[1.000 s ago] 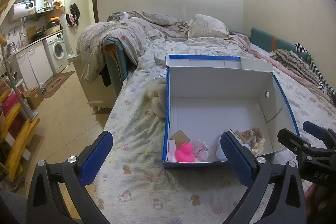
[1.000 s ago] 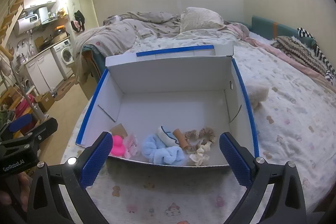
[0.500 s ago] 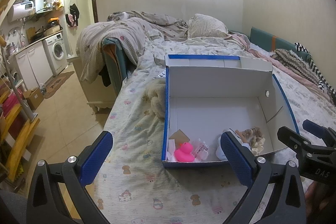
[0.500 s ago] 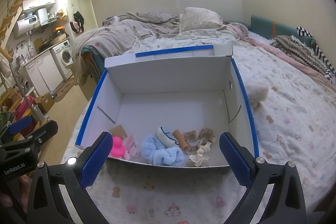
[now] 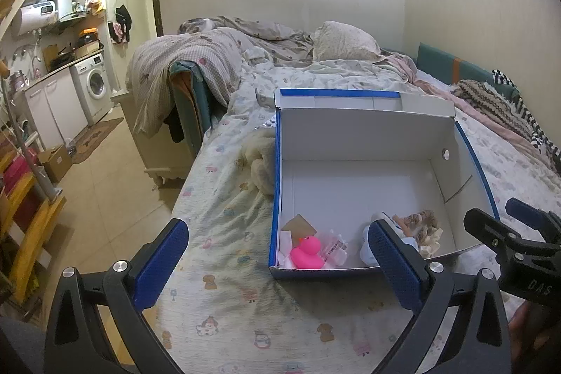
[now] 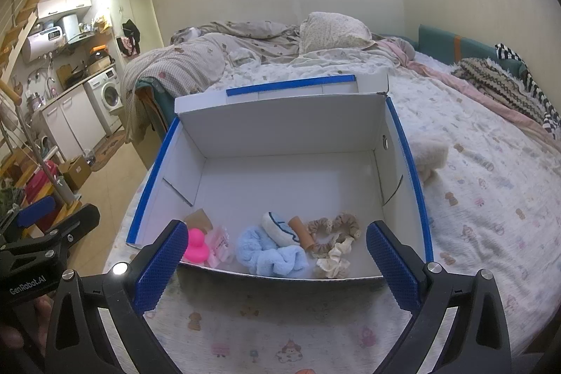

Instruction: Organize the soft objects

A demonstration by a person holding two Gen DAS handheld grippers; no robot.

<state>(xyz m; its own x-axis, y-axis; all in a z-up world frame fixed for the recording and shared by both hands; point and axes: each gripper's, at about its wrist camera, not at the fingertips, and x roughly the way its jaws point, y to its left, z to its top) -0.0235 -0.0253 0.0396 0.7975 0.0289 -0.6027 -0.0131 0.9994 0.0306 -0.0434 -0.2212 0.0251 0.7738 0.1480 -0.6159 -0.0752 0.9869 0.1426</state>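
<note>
Both grippers, left [image 5: 277,263] and right [image 6: 277,263], hover spread wide and empty at 6 o'clock of the box [image 6: 280,132], clear of its near wall. The scrunchies [image 6: 333,233], blue towel [image 6: 270,251] and duck [image 6: 194,246] lie inside, along that wall. One plush [image 6: 429,156] lies outside at 3 o'clock, likely the next pick.

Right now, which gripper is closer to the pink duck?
Left, probably. The left gripper hovers open in front of the box's left corner, where the duck sits. The right gripper, also open, faces the box's middle, duck off to its left.
</note>
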